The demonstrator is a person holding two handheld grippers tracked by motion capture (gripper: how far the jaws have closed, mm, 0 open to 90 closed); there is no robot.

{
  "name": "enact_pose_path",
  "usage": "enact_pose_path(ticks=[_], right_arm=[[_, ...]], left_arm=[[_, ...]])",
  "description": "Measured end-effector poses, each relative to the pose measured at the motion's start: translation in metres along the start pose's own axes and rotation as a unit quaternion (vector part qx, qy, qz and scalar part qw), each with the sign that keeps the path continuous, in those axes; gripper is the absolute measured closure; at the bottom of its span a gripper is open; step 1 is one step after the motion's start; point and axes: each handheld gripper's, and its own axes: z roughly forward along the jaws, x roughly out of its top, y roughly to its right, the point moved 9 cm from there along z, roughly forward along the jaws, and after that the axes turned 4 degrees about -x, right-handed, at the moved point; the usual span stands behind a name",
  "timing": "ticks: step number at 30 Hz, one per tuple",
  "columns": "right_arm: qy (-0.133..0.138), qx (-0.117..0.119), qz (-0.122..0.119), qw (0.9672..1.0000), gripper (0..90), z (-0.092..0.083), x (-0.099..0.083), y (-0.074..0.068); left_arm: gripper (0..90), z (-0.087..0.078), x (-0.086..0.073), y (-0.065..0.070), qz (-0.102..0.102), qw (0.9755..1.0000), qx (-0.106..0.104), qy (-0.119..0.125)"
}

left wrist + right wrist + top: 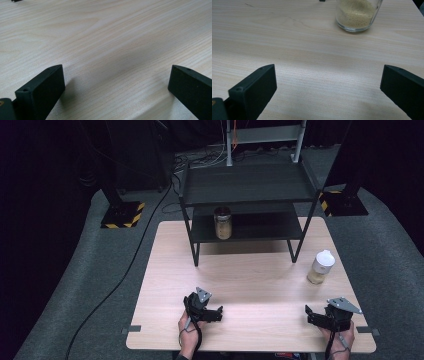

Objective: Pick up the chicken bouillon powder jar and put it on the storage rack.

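Evidently the work in hand centres on the clear glass jar with a white rounded lid and a layer of pale yellow grain at its bottom point(320, 267), which stands upright on the light wooden table point(250, 280) ahead of the right gripper point(312, 315) and a little toward its outer side. In the right gripper view the jar's base point(355, 15) sits beyond the jaws and right of their centre line, well apart from them, with bare wood between. That gripper's jaws are spread wide, holding nothing. The left gripper point(216, 313) rests low over the table, its jaws likewise spread wide and empty (its own view looks along plain wood grain), and the jar lies far off to its right, so the right hand is clearly the nearer one. The jar's long axis is vertical, so a level approach from the side looks fitting. A second glass jar with a dark lid point(223, 223) stands on the lower tier of the black metal shelf point(250, 187), farther ahead of both grippers.
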Motion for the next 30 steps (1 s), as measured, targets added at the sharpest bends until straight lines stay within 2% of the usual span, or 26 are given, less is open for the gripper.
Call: enact_pose_path(ticks=[10,17,30], right_arm=[[-0.002,-0.002,-0.002,1.0000,0.0,-0.0001,0.0003,-0.0013],[0.006,-0.008,-0.006,0.9999,0.0,-0.0014,-0.0012,-0.0026],[0.005,-0.002,-0.006,1.0000,0.0,-0.0017,-0.0013,-0.0016]], left_arm=[[0.3,-0.0001,-0.0001,0.0003,0.002,1.0000,0.000,0.000],[0.2,-0.0003,-0.0004,0.0013,0.007,1.0000,0.000,0.001],[0.2,-0.0004,-0.0003,0.0004,0.002,1.0000,-0.002,-0.001]])
